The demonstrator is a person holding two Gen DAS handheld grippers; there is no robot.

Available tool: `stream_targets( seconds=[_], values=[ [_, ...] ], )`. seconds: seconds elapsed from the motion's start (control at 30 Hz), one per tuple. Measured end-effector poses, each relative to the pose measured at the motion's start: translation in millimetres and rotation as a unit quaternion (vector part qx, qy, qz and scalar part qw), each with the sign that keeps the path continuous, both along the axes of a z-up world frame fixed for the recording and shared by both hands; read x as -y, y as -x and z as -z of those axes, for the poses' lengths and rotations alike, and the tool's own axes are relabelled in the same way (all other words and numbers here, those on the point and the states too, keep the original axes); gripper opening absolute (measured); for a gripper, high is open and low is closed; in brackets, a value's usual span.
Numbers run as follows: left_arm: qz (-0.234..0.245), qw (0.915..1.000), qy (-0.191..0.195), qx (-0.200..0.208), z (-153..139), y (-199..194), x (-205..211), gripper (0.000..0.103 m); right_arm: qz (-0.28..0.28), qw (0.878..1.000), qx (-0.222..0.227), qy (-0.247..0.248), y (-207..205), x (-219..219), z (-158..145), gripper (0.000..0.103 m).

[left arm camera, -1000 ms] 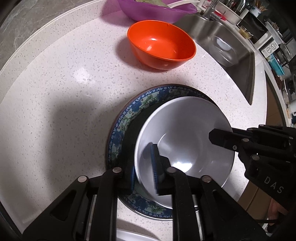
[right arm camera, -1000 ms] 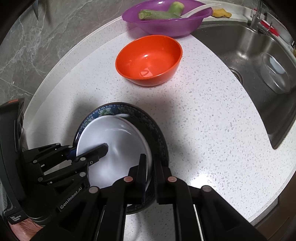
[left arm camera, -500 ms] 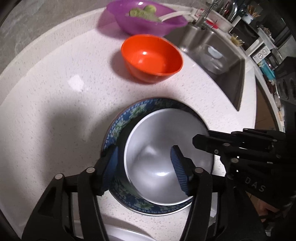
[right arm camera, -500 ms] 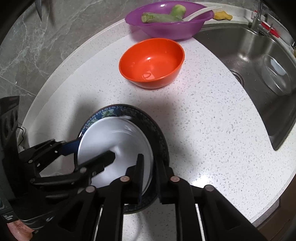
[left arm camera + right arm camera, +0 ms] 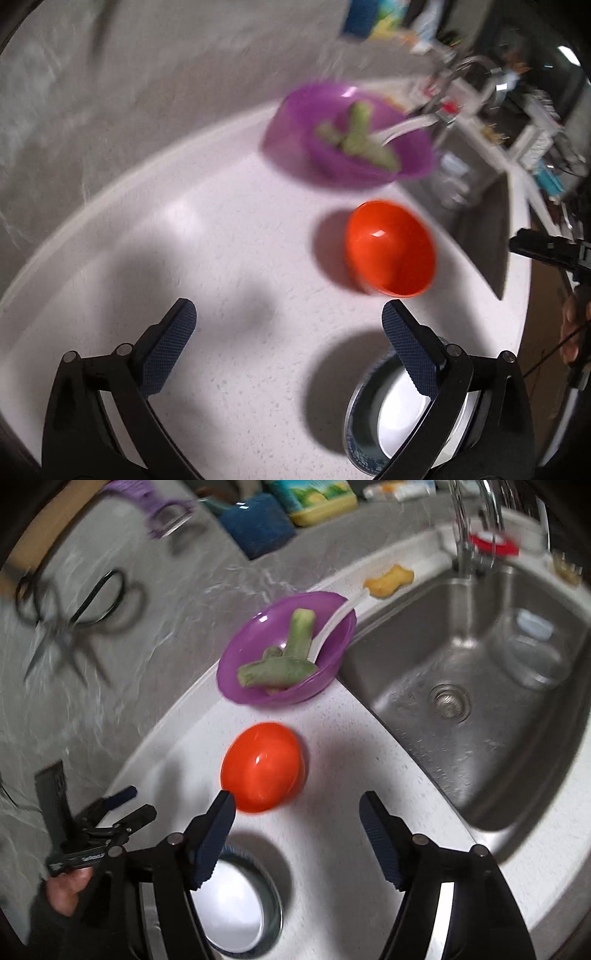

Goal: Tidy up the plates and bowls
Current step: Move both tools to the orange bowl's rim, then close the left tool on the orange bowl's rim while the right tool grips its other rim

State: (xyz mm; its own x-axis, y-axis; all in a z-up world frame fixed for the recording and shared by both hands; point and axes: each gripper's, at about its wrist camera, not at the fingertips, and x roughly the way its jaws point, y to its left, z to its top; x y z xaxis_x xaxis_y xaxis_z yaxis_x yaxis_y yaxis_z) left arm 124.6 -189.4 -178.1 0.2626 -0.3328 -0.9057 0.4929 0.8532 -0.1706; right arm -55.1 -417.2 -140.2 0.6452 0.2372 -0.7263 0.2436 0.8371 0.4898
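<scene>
White bowl (image 5: pixel 229 904) nested in blue-rimmed plate (image 5: pixel 356 439).

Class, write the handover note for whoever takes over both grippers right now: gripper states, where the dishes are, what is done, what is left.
Left gripper: open, nothing between its fingers, jaws have just been opening.
Right gripper: open, empty, jaws also just opening.
White bowl sits inside the blue patterned plate on the counter, released; that stacking looks done.
Orange bowl stands alone beyond the stack, untouched; probably next.
Purple bowl by the sink holds green vegetable pieces.
</scene>
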Motion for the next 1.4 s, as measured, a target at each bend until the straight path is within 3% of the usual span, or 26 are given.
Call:
stream_targets(
  seconds=[0.03, 0.07, 0.13, 0.2, 0.27, 0.33, 0.4, 0.47, 0.57, 0.73, 1.03, 1.13, 1.2, 1.23, 1.4],
  values=[
    [0.003, 0.9989, -0.003, -0.046, 11.0, -12.0, 6.2, 0.102, -0.004, 1.0, -0.002, -0.02, -10.5, 6.3, 6.7, 0.073],
    [0.005, 0.9976, 0.01, -0.068, 17.8, -19.1, 11.1, 0.101, -0.012, 0.999, 0.0, -0.038, -18.9, 10.1, 12.4, 0.072],
    [0.009, 0.9968, 0.035, -0.072, 26.6, -24.9, 16.2, 0.1, -0.028, 0.998, -0.008, -0.062, -32.7, 7.0, 23.8, 0.07],
    [0.011, 0.9966, 0.033, -0.075, 37.8, -31.7, 24.8, 0.1, -0.065, 0.994, -0.018, -0.09, -49.6, -1.5, 40.8, 0.06],
    [0.019, 0.9956, 0.042, -0.082, 46.0, -34.7, 33.4, 0.1, -0.074, 0.993, -0.034, -0.089, -58.2, -8.1, 51.4, 0.059],
    [0.026, 0.9956, 0.036, -0.083, 54.0, -40.3, 44.7, 0.095, -0.079, 0.991, -0.041, -0.097, -67.5, -12.8, 60.5, 0.058],
    [0.029, 0.9956, 0.025, -0.086, 64.0, -50.2, 54.8, 0.078, -0.072, 0.991, -0.048, -0.098, -76.2, -14.7, 67.7, 0.057],
    [0.031, 0.9949, 0.021, -0.094, 72.5, -58.9, 63.4, 0.071, -0.07, 0.991, -0.052, -0.102, -81.2, -14.1, 72.8, 0.052],
    [0.037, 0.9948, 0.01, -0.095, 79.6, -64.7, 69.4, 0.059, -0.069, 0.991, -0.064, -0.097, -89.9, -16.8, 78.2, 0.05],
    [0.036, 0.9938, 0.013, -0.105, 86.5, -72.0, 73.9, 0.052, -0.071, 0.99, -0.087, -0.089, -95.7, -19.0, 84.7, 0.048],
    [0.042, 0.994, 0.006, -0.101, 88.7, -64.8, 75.2, 0.052, -0.06, 0.988, -0.121, -0.07, -88.8, -25.1, 93.6, 0.046],
    [0.053, 0.9935, 0.008, -0.1, 86.8, -60.1, 84.9, 0.036, -0.063, 0.988, -0.13, -0.055, -88.8, -29.5, 94.6, 0.031],
    [0.066, 0.9934, 0.001, -0.093, 85.4, -55.9, 96.1, 0.016, -0.074, 0.988, -0.125, -0.043, -90.3, -37.1, 89.3, 0.015],
    [0.075, 0.9933, -0.008, -0.088, 84.3, -52.2, 102.3, 0.012, -0.08, 0.988, -0.126, -0.024, -92.1, -43.9, 85.3, 0.015],
    [0.067, 0.9936, -0.008, -0.09, 87.8, -50.0, 104.6, 0.008, -0.072, 0.99, -0.122, 0.007, -95.7, -52.1, 81.0, 0.012]
  ],
)
